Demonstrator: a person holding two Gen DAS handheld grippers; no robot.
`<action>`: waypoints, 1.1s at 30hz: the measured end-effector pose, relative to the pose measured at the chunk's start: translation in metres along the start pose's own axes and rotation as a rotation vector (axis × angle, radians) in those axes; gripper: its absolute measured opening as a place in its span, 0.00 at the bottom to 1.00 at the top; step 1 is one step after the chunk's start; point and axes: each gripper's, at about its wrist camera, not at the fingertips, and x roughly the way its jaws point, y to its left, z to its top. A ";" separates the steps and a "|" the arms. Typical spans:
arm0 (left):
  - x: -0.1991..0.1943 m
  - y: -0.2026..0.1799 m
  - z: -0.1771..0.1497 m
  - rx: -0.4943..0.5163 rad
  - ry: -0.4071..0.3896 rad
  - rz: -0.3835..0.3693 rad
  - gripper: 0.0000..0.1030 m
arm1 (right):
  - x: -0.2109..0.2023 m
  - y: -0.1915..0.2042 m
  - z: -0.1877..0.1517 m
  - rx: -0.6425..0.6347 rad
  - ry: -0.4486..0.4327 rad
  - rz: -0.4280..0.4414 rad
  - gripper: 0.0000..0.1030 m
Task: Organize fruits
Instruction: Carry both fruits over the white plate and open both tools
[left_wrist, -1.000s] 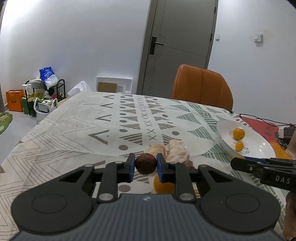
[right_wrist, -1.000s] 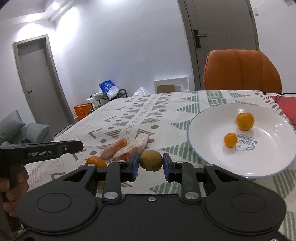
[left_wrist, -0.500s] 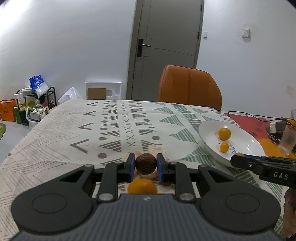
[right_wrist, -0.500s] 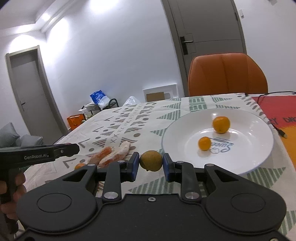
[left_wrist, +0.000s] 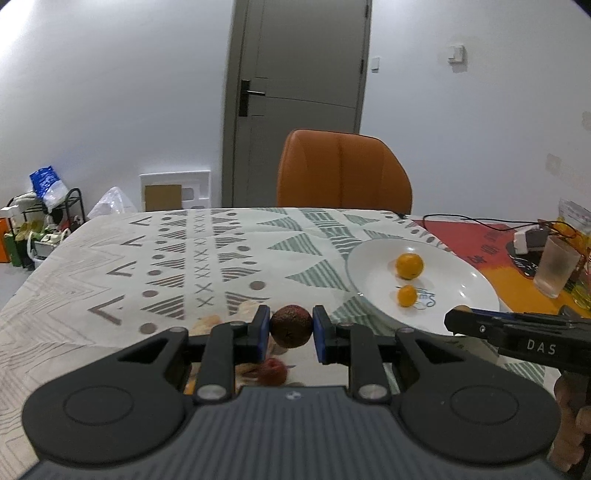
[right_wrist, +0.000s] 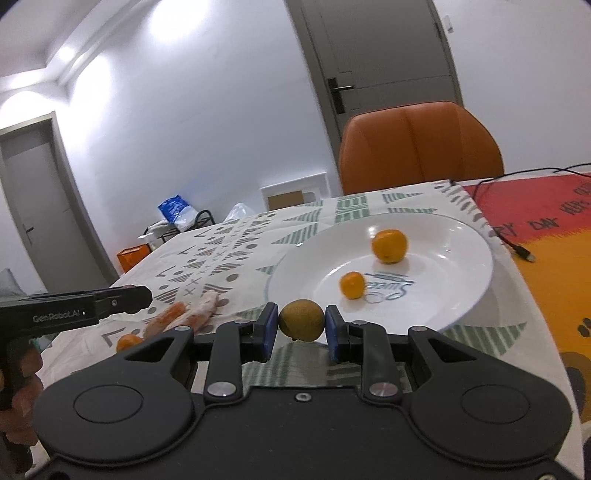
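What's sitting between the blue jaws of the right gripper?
A small round yellow-brown fruit, pinched between the jaws of the right gripper. The right wrist view shows it, just in front of the white plate.

hidden: red fruit (left_wrist: 273, 371) half behind left claw | cut off: glass (left_wrist: 556, 271), right edge

1. The left gripper (left_wrist: 291, 331) tilts slightly downward; its blue-padded jaws are clamped on a dark brown round fruit (left_wrist: 291, 331), carried clear of the surface.
2. The right gripper (right_wrist: 301, 321) tilts down likewise, its jaws closed against a yellowish-brown round fruit (right_wrist: 301, 319).
3. In each wrist view the other gripper's black body reaches in from the side, with the person's fingers (right_wrist: 18, 373) wrapped round its handle.
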 end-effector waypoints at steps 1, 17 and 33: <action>0.002 -0.003 0.001 0.003 0.000 -0.004 0.22 | 0.000 -0.003 0.000 0.005 0.000 -0.004 0.25; 0.026 -0.043 0.009 0.067 0.003 -0.063 0.22 | -0.008 -0.034 0.004 0.037 -0.039 -0.081 0.26; 0.043 -0.075 0.016 0.116 0.006 -0.096 0.22 | -0.011 -0.044 0.000 0.056 -0.046 -0.091 0.31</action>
